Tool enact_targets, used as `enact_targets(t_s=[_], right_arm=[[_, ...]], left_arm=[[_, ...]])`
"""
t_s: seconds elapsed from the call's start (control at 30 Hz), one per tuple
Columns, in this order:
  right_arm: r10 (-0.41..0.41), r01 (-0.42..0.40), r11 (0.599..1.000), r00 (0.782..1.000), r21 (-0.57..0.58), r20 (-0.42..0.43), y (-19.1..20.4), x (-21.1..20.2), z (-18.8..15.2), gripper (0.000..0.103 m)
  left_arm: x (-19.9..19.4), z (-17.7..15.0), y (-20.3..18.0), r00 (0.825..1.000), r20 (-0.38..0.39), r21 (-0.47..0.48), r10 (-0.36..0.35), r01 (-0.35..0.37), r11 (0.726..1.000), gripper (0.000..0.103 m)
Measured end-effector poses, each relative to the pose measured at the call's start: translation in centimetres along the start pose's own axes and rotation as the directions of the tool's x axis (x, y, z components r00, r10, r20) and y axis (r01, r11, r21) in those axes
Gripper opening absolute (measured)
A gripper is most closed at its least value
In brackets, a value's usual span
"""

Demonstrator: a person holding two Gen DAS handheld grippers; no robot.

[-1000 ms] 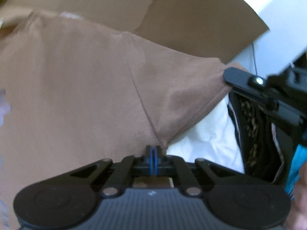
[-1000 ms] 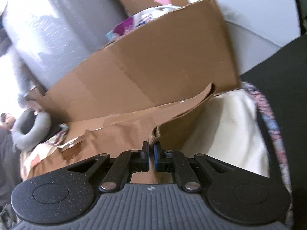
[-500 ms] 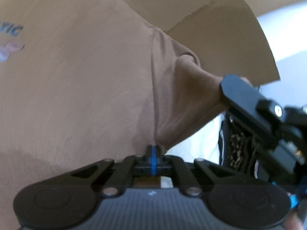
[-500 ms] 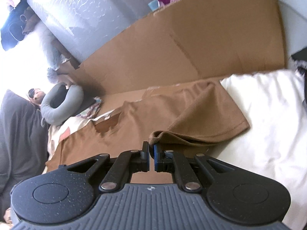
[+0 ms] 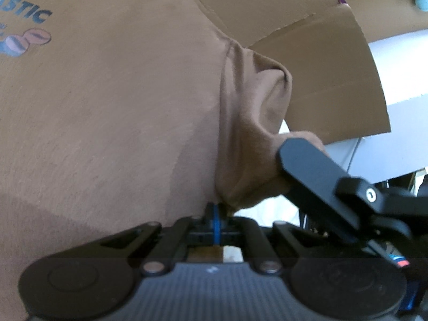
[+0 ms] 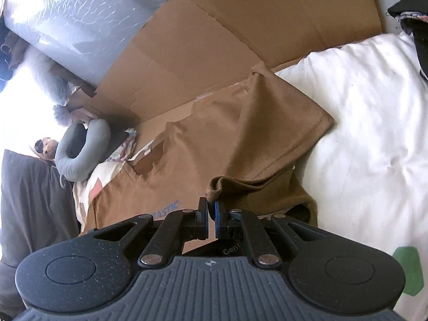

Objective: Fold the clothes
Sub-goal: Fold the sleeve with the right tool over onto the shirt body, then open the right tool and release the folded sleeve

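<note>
We see the brown T-shirt (image 6: pixel 192 160) spread over a white bed (image 6: pixel 361 123) and cardboard (image 6: pixel 214 40). The right tool (image 6: pixel 210 215) pinches a bunched hem fold; the left tool (image 5: pixel 215 215), just beside it, is clamped on adjacent fabric, both held low.

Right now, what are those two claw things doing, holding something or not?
Left gripper: closed, pinching the brown shirt.
Right gripper: closed, pinching a bunched edge of the same shirt.

Flattened cardboard (image 6: pixel 214 40) leans behind white bedding (image 6: pixel 374 123), a grey neck pillow (image 6: pixel 80 155) beyond.
</note>
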State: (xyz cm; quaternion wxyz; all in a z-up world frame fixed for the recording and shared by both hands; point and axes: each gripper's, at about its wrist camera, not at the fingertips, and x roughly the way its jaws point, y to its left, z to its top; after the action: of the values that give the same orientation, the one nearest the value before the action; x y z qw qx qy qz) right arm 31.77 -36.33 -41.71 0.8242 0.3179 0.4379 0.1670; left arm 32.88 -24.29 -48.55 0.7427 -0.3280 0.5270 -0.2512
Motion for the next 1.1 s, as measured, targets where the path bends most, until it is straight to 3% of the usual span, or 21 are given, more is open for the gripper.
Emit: enact_targets(t_s=[0.27, 0.53, 0.63, 0.7, 0.8, 0.9, 0.97, 1.1], right_arm=[[0.014, -0.013, 0.998, 1.000, 0.054, -0.021, -0.3, -0.7, 0.1, 0.006], [-0.011, 0.010, 0.999, 1.000, 0.040, 0.004, -1.3, -2.7, 0.0, 0.007], [-0.046, 0.046, 0.998, 0.999, 0.032, 0.003, -2.2, -2.8, -0.2, 0.007], [-0.071, 0.071, 0.997, 0.997, 0.026, 0.000, -2.9, -2.7, -0.4, 0.007], [-0.109, 0.109, 0.994, 0.994, 0.018, -0.004, -3.9, -2.6, -0.6, 0.007], [-0.137, 0.137, 0.990, 0.990, -0.014, -0.012, -4.2, -2.3, -0.9, 0.008], [-0.151, 0.150, 0.988, 0.988, -0.035, -0.014, -4.2, -1.9, -1.0, 0.025], [-0.185, 0.183, 0.979, 0.983, -0.084, -0.016, -4.4, -1.2, -1.2, 0.031]], left_arm=[[-1.0, 0.4, -1.1, 0.998, -0.038, 0.035, 0.046, -0.044, 0.998, 0.001], [-4.9, 1.7, -1.7, 0.989, -0.052, 0.139, 0.140, -0.131, 0.982, 0.014], [-6.3, 1.4, -2.2, 0.984, -0.025, 0.184, 0.177, -0.170, 0.968, 0.024], [-7.4, 1.0, -2.0, 0.980, 0.000, 0.215, 0.200, -0.196, 0.957, 0.037], [-8.1, 1.8, -1.1, 0.964, 0.063, 0.288, 0.258, -0.265, 0.920, 0.041], [-8.3, 2.4, -1.4, 0.958, 0.080, 0.319, 0.275, -0.286, 0.904, 0.041], [-8.4, 2.6, -1.7, 0.955, 0.094, 0.344, 0.281, -0.296, 0.891, 0.043], [-7.6, 2.6, -2.7, 0.949, 0.120, 0.401, 0.292, -0.315, 0.860, 0.052]])
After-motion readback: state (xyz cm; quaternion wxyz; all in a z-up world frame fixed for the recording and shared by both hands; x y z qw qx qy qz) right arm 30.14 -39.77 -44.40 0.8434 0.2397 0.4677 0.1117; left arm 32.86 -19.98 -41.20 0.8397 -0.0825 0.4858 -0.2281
